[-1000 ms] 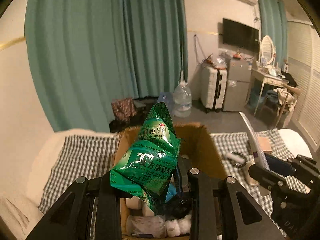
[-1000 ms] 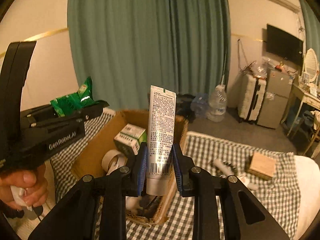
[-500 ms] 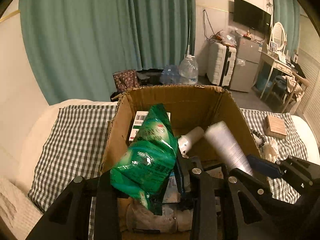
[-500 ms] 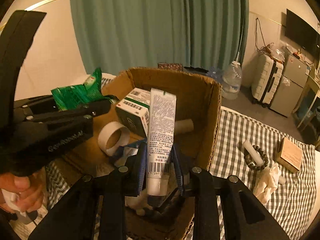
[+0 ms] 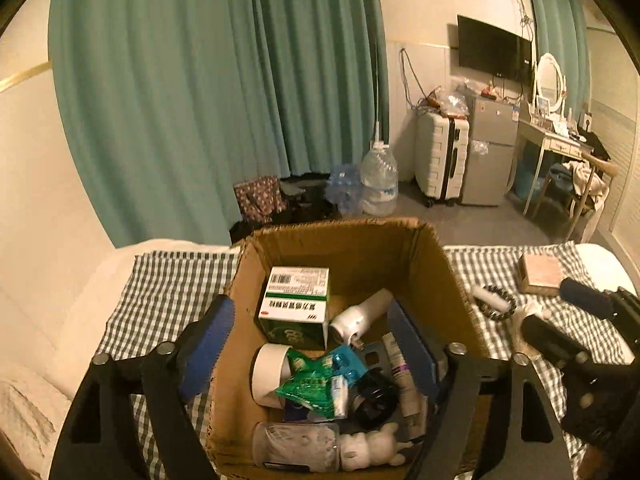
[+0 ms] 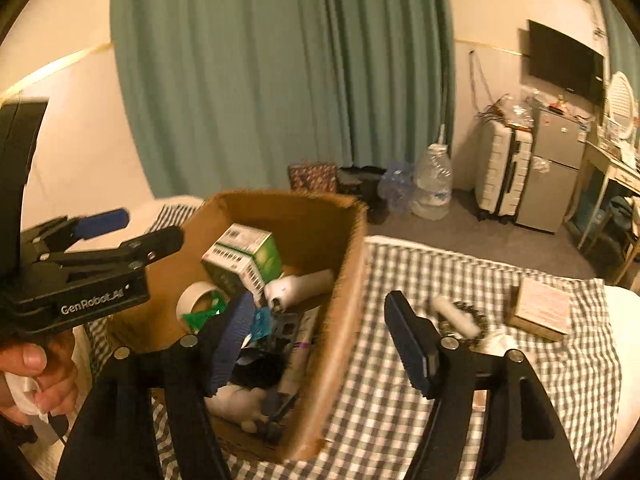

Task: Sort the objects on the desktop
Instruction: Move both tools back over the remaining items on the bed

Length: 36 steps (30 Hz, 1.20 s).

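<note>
Dropped crinkly green packet [image 5: 310, 386] lies in cardboard box [image 5: 352, 240]; both claws [image 5: 316, 344] [image 6: 320, 336] released.

"GenRobot.AI" stands in white on the black body of the left gripper [image 6: 120, 236], seen left of the right tongs. The green box [image 5: 295, 307] ahead, between the left tongs, carries a barcode and Chinese print too small to read.

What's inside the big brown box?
The cardboard box holds a green medicine box, tape roll, green packet, white bottle, a clear jar and white figurine. Things underneath are covered.
</note>
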Motion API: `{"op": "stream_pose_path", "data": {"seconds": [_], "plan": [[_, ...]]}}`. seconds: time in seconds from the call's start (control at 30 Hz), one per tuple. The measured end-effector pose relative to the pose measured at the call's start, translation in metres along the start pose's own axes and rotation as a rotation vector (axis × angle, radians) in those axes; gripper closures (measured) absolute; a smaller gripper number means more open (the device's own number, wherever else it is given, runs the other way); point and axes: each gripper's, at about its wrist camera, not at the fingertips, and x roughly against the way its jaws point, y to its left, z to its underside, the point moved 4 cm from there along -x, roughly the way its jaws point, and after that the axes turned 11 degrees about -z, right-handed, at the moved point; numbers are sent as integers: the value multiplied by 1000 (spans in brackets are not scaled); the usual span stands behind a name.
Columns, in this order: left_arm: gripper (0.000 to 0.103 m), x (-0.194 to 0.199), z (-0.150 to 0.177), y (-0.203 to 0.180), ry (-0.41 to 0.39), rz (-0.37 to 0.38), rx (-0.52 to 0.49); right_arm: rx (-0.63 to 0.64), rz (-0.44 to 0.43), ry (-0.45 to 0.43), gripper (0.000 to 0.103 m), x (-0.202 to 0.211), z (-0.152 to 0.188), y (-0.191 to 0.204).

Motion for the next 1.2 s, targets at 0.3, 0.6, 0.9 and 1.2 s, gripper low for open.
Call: {"op": "stream_pose_path", "data": {"seconds": [0.3, 0.6, 0.9, 1.2], "plan": [[0, 54, -22, -33, -100, 19, 43, -27, 98, -130, 14, 84, -17, -48], [0, 102, -36, -77, -167, 75, 76, -50, 229, -182, 0, 152, -14, -99], [0, 109, -27, -138, -136, 116, 41, -25, 319, -183, 0, 199, 8, -143], [0, 71, 5, -198, -39, 161, 6, -144, 328, -132, 0, 204, 45, -213]]}}
